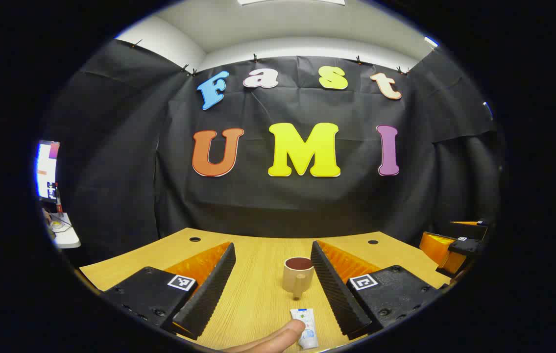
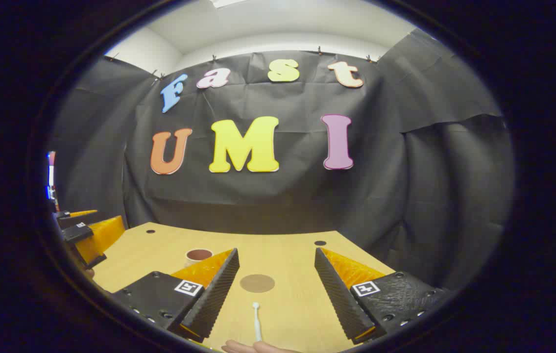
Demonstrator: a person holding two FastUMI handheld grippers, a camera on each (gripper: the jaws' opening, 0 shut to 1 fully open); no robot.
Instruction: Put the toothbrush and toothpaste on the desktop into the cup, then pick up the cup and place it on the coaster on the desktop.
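saw, in the left gripper view, the left hand-held gripper [image 1: 273,287] hanging low over the wooden surface [image 1: 258,294] with its fingers [image 1: 209,289] spread wide apart and clamped on nothing. found the cup [image 1: 298,276] standing upright between those fingers, nearer the right one but not touching it, handle turned toward the camera, dark inside. spotted the toothpaste [image 1: 306,327] lying flat on the surface just in front of the cup, close to the bottom edge, with a person's finger [image 1: 278,339] touching its near left side. noticed the right hand-held gripper [image 1: 456,250] at the far right edge, well apart from the cup. saw, in the right gripper view, the right hand-held gripper [image 2: 275,287] likewise held with fingers [image 2: 211,294] wide apart and gripping nothing. picked out the round brown coaster [image 2: 257,283] lying bare on the surface between them, and the toothbrush [image 2: 257,321] lying on the surface just nearer than the coaster, its head pointing toward the coaster, its near end meeting a bit of a hand [image 2: 258,347] at the bottom edge. caught the cup's rim [image 2: 199,255] peeking past the left finger, and the left hand-held gripper [image 2: 86,235] at the left edge.
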